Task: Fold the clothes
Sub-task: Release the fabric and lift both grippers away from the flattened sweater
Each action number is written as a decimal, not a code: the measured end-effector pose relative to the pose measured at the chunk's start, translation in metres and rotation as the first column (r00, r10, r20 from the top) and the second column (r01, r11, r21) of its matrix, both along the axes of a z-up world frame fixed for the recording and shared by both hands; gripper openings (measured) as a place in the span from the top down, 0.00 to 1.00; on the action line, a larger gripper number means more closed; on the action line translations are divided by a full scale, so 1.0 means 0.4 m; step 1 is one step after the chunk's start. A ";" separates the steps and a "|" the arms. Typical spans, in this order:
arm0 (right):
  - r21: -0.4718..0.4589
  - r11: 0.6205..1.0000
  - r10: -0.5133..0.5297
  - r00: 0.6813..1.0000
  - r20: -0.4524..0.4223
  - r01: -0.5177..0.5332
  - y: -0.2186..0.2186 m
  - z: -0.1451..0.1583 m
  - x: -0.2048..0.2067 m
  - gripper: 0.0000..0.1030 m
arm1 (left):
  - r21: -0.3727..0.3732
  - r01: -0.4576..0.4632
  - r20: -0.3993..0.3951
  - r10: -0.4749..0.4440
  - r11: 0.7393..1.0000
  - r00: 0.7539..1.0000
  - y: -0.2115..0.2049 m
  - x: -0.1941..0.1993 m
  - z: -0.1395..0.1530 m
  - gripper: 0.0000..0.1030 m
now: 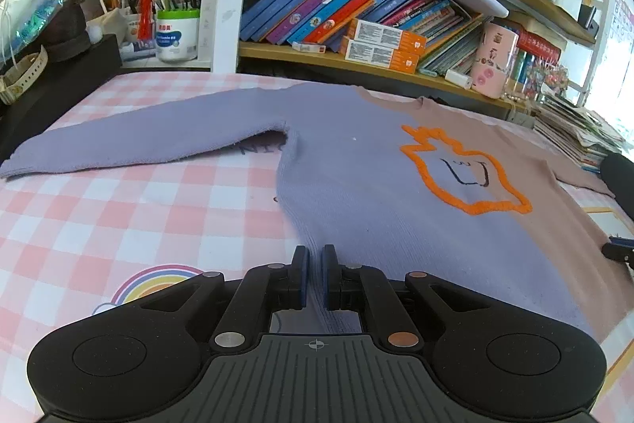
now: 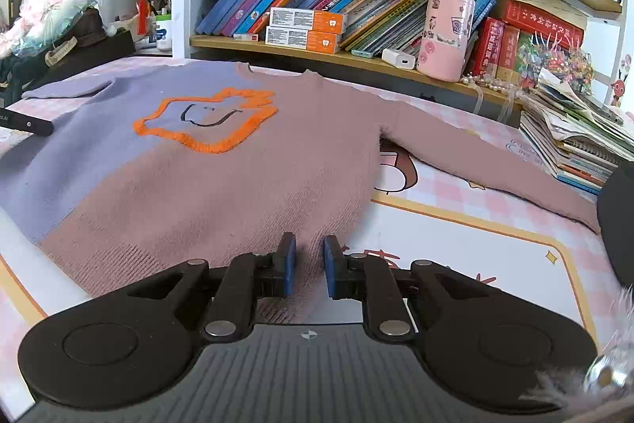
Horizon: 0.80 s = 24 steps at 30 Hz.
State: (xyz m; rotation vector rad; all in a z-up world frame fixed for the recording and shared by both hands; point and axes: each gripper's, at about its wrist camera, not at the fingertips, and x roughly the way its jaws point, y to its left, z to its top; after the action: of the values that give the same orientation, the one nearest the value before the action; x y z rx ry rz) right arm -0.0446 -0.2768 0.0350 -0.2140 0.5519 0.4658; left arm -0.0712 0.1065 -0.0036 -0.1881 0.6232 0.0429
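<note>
Both grippers angle downward: the left gripper has its jaws pinched nearly together, while the right gripper keeps a narrow gap.

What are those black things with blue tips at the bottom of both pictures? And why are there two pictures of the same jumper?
Those are grabbing tools that a person holds, one in each hand. Each has a small camera looking along its two fingers, so you get two pictures. One looks from the left tool, the other from the right tool. A purple and pink sweater with an orange outline lies flat on a pink checked cloth, sleeves spread out, in front of bookshelves. Each tool pinches the sweater's bottom hem: the left on the purple side, the right on the pink side.
</note>
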 end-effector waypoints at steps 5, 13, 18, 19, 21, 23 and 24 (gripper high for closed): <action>0.009 1.000 -0.003 1.000 0.016 0.003 0.002 0.010 -0.002 0.63 | 0.004 -0.023 0.011 0.023 1.000 1.000 0.004 -0.006 0.002 0.77; 0.025 0.996 0.086 0.991 0.102 -0.089 0.062 0.059 0.019 0.12 | 0.126 -0.106 0.071 0.098 0.986 0.993 -0.023 -0.026 0.023 0.31; -0.006 0.980 0.197 0.964 0.176 -0.199 0.150 0.079 0.075 0.05 | 0.141 -0.143 0.072 0.134 0.980 0.988 -0.021 -0.027 0.024 0.24; -0.012 0.977 0.212 0.959 0.187 -0.213 0.163 0.081 0.088 0.05 | 0.136 -0.156 0.074 0.147 0.978 0.986 -0.017 -0.030 0.024 0.24; -0.014 0.974 0.223 0.956 0.190 -0.224 0.180 0.076 0.109 0.04 | 0.120 -0.179 0.072 0.171 0.977 0.983 -0.004 -0.032 0.021 0.24; 0.010 0.974 0.222 0.960 0.169 -0.226 0.183 0.061 0.126 0.04 | 0.111 -0.196 0.058 0.190 0.974 0.980 0.004 -0.031 0.017 0.24; 0.027 0.974 0.220 0.963 0.154 -0.226 0.182 0.052 0.134 0.04 | 0.110 -0.202 0.047 0.198 0.973 0.979 0.006 -0.027 0.014 0.24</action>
State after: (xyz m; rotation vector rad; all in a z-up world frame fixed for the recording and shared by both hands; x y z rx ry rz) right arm 0.0092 -0.2041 0.0559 -0.2675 0.3705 0.6747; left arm -0.0820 0.1090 0.0021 -0.1397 0.5629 0.2689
